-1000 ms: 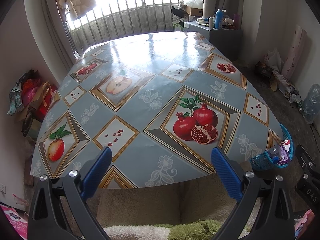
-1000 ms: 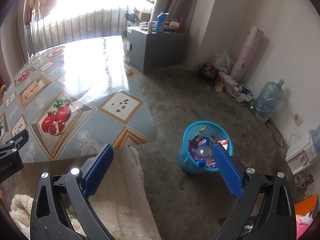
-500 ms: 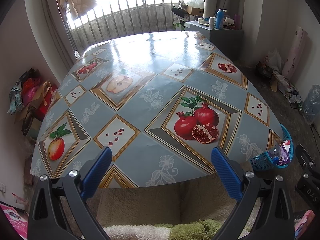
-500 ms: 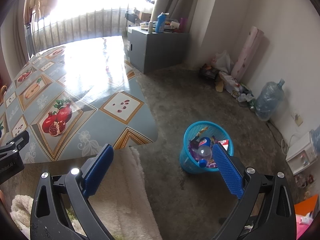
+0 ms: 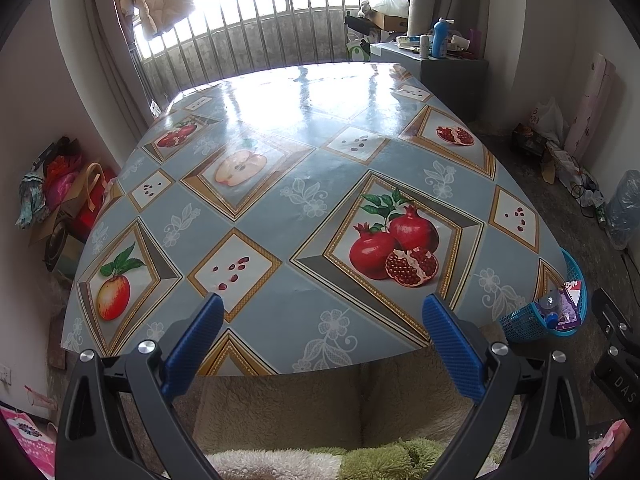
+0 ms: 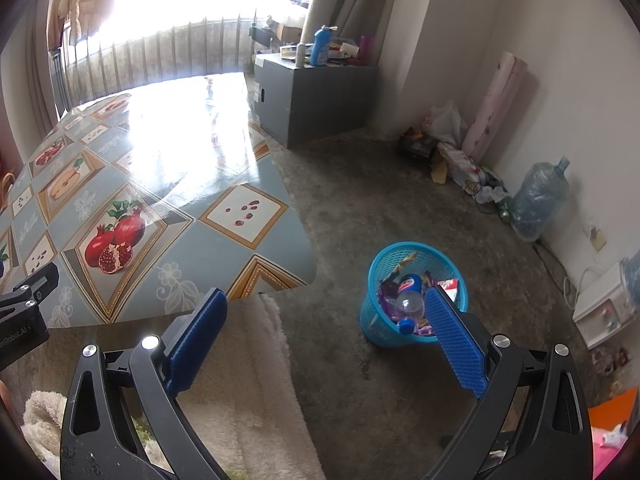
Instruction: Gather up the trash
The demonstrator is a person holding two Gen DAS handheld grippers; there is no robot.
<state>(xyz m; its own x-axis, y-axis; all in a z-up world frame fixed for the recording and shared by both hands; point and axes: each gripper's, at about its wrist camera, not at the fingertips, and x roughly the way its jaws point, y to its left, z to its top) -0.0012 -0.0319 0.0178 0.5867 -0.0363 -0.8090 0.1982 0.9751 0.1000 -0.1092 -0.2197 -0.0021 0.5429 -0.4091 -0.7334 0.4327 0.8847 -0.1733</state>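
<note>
A blue mesh waste basket (image 6: 376, 320) stands on the concrete floor right of the table, holding a plastic bottle (image 6: 408, 304) and several wrappers. In the left wrist view the same waste basket (image 5: 520, 324) peeks out past the table's right corner. My right gripper (image 6: 326, 300) hovers open above the floor, its right pad overlapping the basket's near rim in the view, with nothing between the fingers. My left gripper (image 5: 320, 304) stands open over the near edge of the table (image 5: 280, 200), which has a fruit-print cloth and no loose items on it.
A fluffy beige seat cover (image 6: 256, 380) lies below both grippers. A grey cabinet (image 6: 316, 96) with bottles stands beyond the table. Bags, a pink roll and a large water jug (image 6: 540, 200) line the right wall. Bags (image 5: 60, 192) pile at the left wall.
Both views have shifted only slightly; the left gripper has eased a little nearer the table edge. Both grippers have stayed open and nothing was picked up or dropped.
</note>
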